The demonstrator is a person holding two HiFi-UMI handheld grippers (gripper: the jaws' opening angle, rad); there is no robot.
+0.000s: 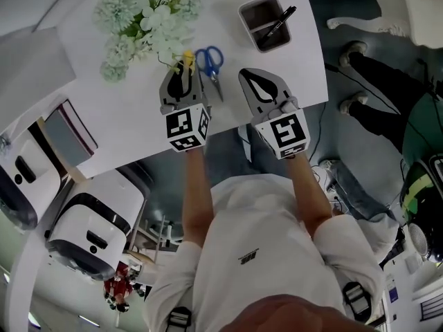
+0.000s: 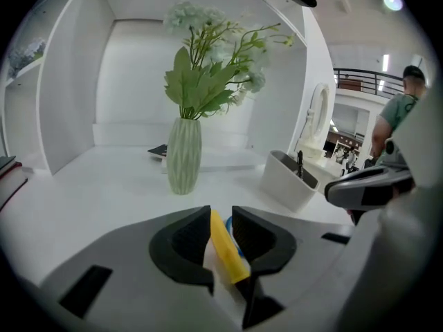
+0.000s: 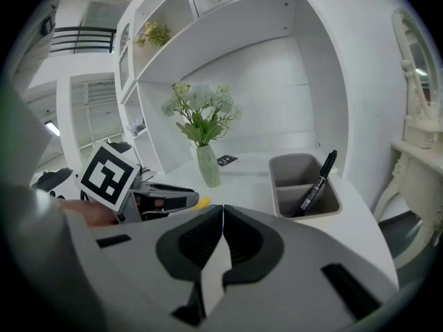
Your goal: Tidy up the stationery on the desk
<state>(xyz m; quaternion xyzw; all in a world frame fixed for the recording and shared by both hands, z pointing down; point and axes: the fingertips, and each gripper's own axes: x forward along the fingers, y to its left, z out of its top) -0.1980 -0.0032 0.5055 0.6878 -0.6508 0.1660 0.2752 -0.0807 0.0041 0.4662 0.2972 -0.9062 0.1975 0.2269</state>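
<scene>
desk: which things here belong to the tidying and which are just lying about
Job: yellow item in left gripper, scissors, marker, holder.
Just there: vase of flowers, dark card behind it.

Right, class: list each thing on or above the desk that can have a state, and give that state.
Left gripper: shut on the yellow pen.
Right gripper: shut, nothing between its jaws.
Scissors: flat on the desk, blades closed.
Pen holder: upright, open at the top.
Black marker: leaning in the pen holder.
Vase: upright, holding flowers.
</scene>
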